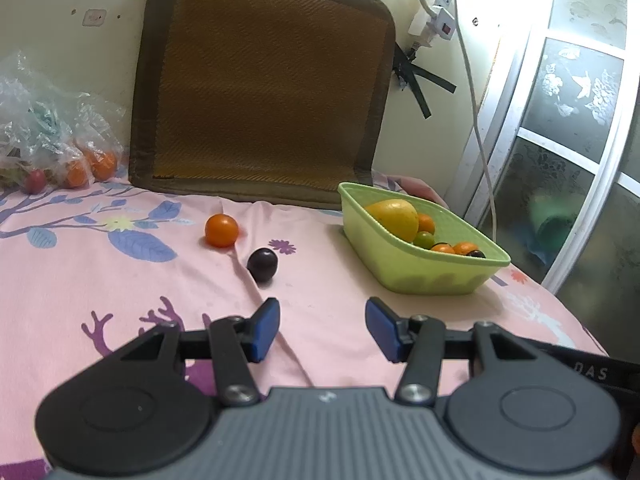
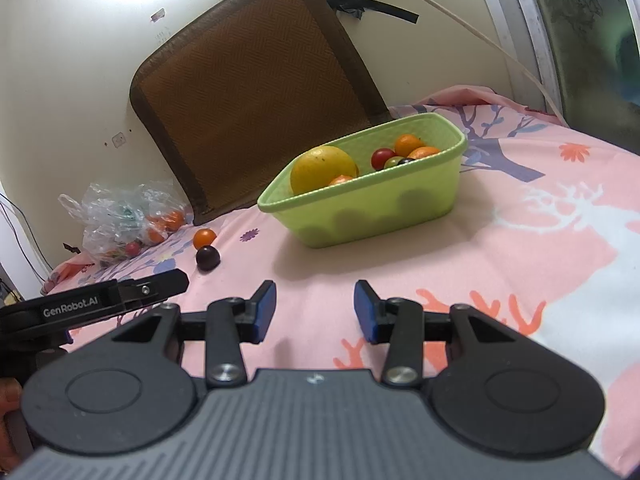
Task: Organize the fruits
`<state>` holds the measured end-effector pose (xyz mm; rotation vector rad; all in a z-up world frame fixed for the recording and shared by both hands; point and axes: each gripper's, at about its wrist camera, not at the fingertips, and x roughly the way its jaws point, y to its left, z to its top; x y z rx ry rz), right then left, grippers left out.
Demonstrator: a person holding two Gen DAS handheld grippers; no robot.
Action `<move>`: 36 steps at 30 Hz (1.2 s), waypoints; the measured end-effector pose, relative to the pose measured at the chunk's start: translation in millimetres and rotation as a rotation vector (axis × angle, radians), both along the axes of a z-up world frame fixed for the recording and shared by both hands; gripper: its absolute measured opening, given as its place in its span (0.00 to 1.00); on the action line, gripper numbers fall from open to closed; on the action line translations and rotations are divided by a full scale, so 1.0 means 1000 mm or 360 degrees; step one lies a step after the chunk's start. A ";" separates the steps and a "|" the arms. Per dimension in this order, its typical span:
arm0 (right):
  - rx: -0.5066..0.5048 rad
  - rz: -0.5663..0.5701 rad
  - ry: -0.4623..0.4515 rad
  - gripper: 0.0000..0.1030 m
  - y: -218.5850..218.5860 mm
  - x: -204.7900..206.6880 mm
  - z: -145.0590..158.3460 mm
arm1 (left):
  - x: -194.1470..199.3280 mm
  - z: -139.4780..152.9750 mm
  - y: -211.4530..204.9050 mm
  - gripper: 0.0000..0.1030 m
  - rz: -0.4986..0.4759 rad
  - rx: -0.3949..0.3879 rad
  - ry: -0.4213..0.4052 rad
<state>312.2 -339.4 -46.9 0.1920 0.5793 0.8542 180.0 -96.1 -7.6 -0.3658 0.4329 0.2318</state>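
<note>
A light green basket [image 1: 432,276] [image 2: 400,208] stands on the pink patterned sheet and holds a big yellow fruit [image 1: 394,218] [image 2: 322,166] and several small orange, red, green and dark fruits. Two loose fruits lie on the sheet: a small orange one [image 1: 221,231] [image 2: 204,238] and a dark purple one [image 1: 262,265] [image 2: 207,258]. My left gripper [image 1: 322,328] is open and empty, just short of the dark fruit. In the right wrist view my right gripper [image 2: 315,308] is open and empty, in front of the basket. The left gripper's body [image 2: 120,300] shows at that view's left edge.
A clear plastic bag [image 1: 52,136] [image 2: 120,216] with more small fruits lies at the back left by the wall. A brown woven cushion [image 1: 260,88] [image 2: 256,88] leans on the wall. A white cable [image 1: 480,132] hangs near a window frame [image 1: 568,128] on the right.
</note>
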 end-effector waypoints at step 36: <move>-0.0046 -0.0140 -0.0043 0.45 -0.037 -0.063 -0.011 | -0.058 -0.001 -0.053 0.61 0.0096 0.0256 0.0096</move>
